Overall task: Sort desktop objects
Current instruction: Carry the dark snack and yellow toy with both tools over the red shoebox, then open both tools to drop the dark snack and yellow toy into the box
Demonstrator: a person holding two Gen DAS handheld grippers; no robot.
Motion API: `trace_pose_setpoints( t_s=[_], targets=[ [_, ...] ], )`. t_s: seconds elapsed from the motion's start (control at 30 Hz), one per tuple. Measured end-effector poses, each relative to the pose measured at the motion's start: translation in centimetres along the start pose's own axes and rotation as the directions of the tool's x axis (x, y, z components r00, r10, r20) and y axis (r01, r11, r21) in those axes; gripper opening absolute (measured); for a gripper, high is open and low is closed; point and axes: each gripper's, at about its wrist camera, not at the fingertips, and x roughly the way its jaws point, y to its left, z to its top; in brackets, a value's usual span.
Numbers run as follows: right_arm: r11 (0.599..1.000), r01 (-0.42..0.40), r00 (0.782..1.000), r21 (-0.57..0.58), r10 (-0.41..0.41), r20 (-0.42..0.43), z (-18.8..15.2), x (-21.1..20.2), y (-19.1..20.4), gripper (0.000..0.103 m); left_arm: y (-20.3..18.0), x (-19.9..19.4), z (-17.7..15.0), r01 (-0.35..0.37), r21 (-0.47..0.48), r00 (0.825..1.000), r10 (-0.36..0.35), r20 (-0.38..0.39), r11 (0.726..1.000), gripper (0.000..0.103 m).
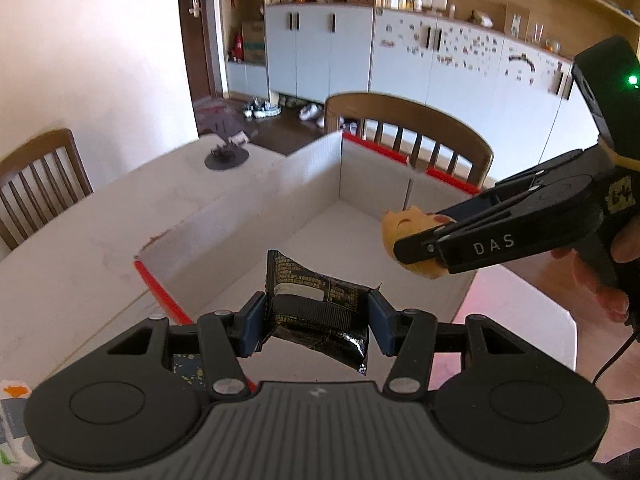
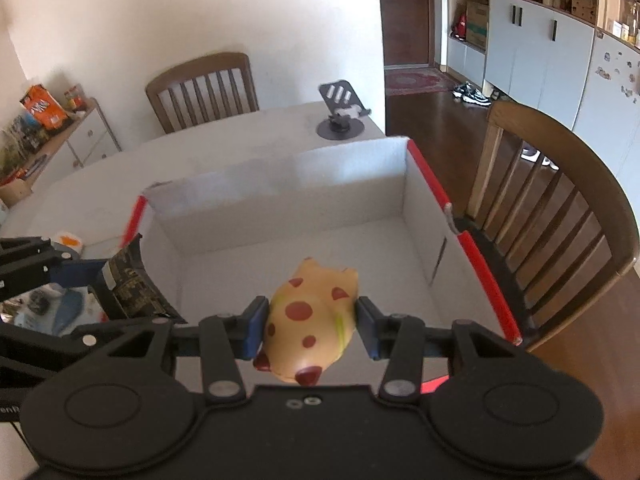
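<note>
Left claw: pinching a black snack packet between its two blue pads, the packet lying crosswise and sticking out ahead of the pads.
Right claw: pinching a yellow toy pig with red spots, pads pressing on its two sides; in the left wrist view the same claw is showing at the right, a hand gripping its handle.
Packet's place: hanging over the near left part of the open box, just inside the near wall.
Pig's place: hanging over the inside of the box, near its near wall, to the right of the packet.
Box: white cardboard with red edging, standing on the white counter straight ahead of both claws.
Beyond the box: a dark phone stand is sitting at the far end of the counter.
Around the counter: wooden chairs are standing at the right side and the far side.
</note>
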Motion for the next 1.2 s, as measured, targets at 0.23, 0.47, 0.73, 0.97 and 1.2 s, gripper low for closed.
trace_pose_setpoints(
  t_s=[0.23, 0.47, 0.73, 0.97, 1.2],
  targets=[
    [0.998, 0.016, 0.999, -0.056, -0.019, -0.043, 0.3, 3.0, -1.0, 0.046, 0.1, 3.7, 0.6, 0.007, 0.004, 0.995, -0.007, -0.095, 1.000, 0.053],
    [0.996, 0.003, 0.997, -0.084, -0.009, -0.074, 0.6, 5.4, -1.7, 0.046, 0.8, 6.6, 1.3, 0.031, -0.035, 0.987, -0.036, -0.159, 0.999, 0.053],
    [0.995, -0.029, 0.986, -0.091, 0.014, -0.164, 1.6, 7.6, -2.3, 0.046, 0.6, 9.1, 1.5, 0.052, -0.012, 0.969, -0.053, -0.243, 0.999, 0.053],
    [0.992, -0.006, 0.970, -0.124, -0.024, -0.240, 2.3, 9.1, -1.8, 0.047, 0.7, 10.3, 1.5, 0.052, -0.014, 0.953, -0.053, -0.297, 0.999, 0.053],
    [0.993, 0.004, 0.960, -0.122, -0.038, -0.278, 2.9, 9.7, -1.5, 0.047, 0.9, 11.6, 1.5, 0.059, -0.030, 0.918, -0.066, -0.390, 0.998, 0.053]
  ],
)
